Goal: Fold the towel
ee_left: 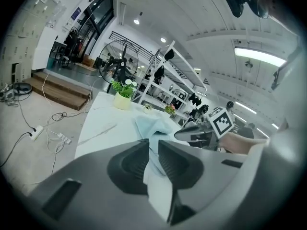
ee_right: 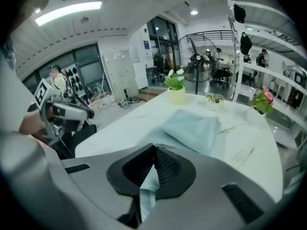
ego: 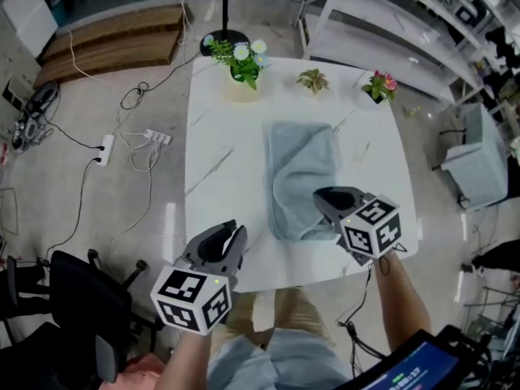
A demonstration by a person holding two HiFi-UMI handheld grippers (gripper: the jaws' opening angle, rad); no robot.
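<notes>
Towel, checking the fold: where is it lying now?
Head view: the towel lies on the table, right of centre, its near end pinched in the right gripper.

Left gripper (ee_left: 153, 143) fills the foreground, jaws a little apart with nothing pinched, just pale table (ee_left: 98, 126) showing through the gap. Beyond lies the towel (ee_left: 152, 122), rumpled, its near end rising to the right gripper (ee_left: 178, 134) at the right. Flowers (ee_left: 123, 94) stand at the table's far edge, with a fan (ee_left: 117, 61) behind them.
</notes>
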